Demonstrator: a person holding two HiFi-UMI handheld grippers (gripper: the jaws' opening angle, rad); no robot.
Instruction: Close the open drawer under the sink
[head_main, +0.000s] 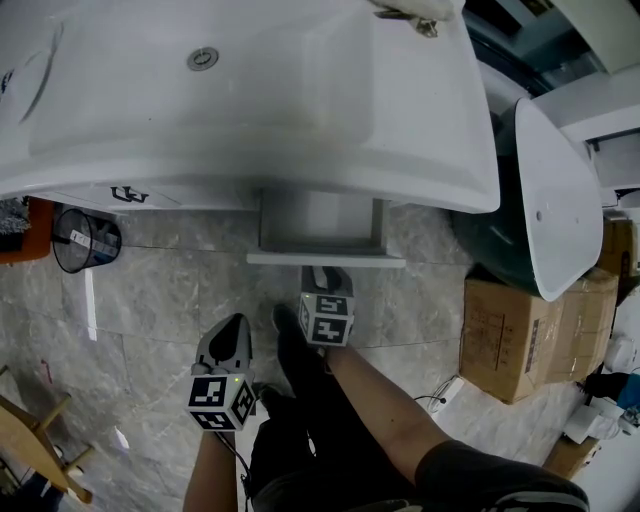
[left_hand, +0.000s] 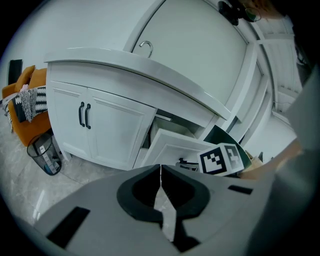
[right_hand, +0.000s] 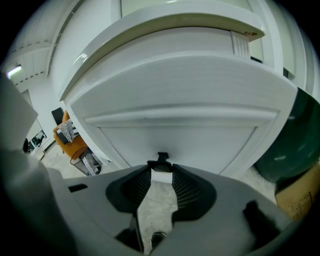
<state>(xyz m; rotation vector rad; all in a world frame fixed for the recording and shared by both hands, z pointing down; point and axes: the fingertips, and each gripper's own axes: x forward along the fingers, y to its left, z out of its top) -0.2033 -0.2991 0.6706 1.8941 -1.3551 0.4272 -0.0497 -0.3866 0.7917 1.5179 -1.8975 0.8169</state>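
- right tongs (right_hand: 161, 172): released, jaws standing apart, nothing clamped between them.
- drawer (head_main: 325, 258): pulled out from under the sink (head_main: 250, 100), straight ahead of the right tongs. Its white front panel fills most of the right gripper view.
- handle (right_hand: 161, 159): small black pull on the drawer front, right at the tips of the right tongs and lined up with the gap. Contact with the pads can't be told.
- left tongs (left_hand: 160, 172): clenched, jaws together with only a thin slit between them, empty.
- head view: left tongs sit behind and to the left of the right tongs, short of the drawer, over the grey tiled floor (head_main: 170, 300).
- left gripper view: drawer lies ahead and to the right of the left tongs, with the right tongs' marker cube (left_hand: 220, 159) in front of it.
- cabinet doors (left_hand: 100, 125): shut, black pulls, ahead-left of the left tongs.
- wire bin (head_main: 85, 240): on the floor, well to the left of the left tongs.
- cardboard box (head_main: 510, 335) and dark green tub (head_main: 545, 190): well to the right of the right tongs.
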